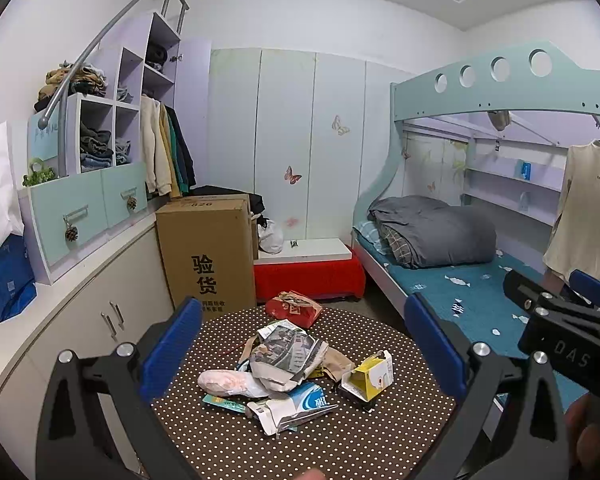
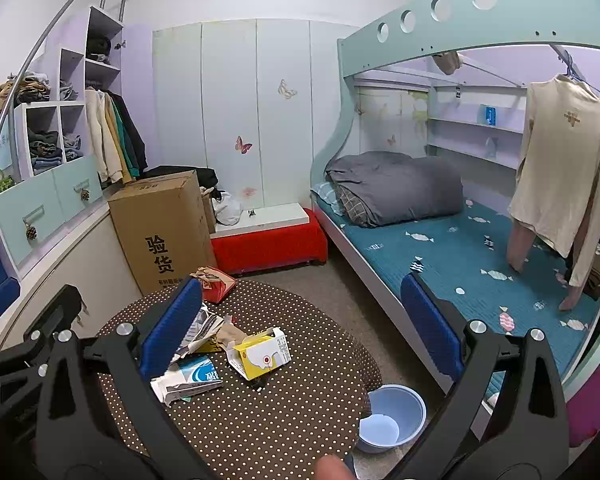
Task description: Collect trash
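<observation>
While both grippers hang above the table (image 1: 340, 448) with nothing between their fingers, no trash has yet been taken. The left gripper (image 1: 300, 344) has its jaws spread wide, framing the pile (image 1: 276, 368) of crumpled paper and wrappers at the table's middle. The right gripper (image 2: 300, 320) is likewise wide apart and empty, set to the right of the pile, over the yellow box (image 2: 260, 354).

Findings: the trash lies loose on the dotted cloth. A red pack (image 1: 294, 308) sits apart at the far edge; a blue-and-white carton (image 1: 296, 404) lies nearest. A blue bin (image 2: 392, 416) stands on the floor just beside the table, on the right, and appears the likely receptacle.

Recommendation: take one piece at a time, beginning with the yellow box, which is nearest the right gripper and the bin. Close on a firm wall of it, not a loose flap. Crumpled paper will likely compress; grip it deep. Lift clear before moving, lest the cloth or neighbouring pieces drag.
</observation>
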{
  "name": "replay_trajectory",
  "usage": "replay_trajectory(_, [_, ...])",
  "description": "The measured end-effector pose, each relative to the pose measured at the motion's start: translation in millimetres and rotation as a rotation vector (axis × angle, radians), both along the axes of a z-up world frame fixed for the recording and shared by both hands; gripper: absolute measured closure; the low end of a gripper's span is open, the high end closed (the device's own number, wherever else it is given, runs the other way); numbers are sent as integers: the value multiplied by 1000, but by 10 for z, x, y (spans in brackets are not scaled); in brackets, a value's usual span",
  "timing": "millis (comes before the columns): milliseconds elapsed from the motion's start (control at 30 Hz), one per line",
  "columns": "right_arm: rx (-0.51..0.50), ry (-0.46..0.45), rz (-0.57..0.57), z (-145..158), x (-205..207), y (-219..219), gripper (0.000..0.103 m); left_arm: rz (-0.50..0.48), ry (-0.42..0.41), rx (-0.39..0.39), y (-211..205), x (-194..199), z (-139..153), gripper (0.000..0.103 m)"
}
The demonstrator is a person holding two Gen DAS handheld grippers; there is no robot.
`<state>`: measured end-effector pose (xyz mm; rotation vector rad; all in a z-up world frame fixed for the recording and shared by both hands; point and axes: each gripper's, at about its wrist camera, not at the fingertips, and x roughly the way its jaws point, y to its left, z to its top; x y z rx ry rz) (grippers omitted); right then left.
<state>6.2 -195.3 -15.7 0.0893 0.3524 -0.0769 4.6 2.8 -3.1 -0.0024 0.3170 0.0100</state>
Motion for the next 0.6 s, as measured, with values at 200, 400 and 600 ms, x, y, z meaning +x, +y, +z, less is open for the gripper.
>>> replay_trajectory(200, [1,5,7,-18,5,5,6,-9,7,-8,-3,27,-12,4])
replay_trajectory(400, [-3,8,8,-28,30,42,6,-9,7,-8,-3,33,-14,4])
replay_trajectory(600, [-5,11,9,-38,32,53,6,-8,10,-10,13,46,-34,4])
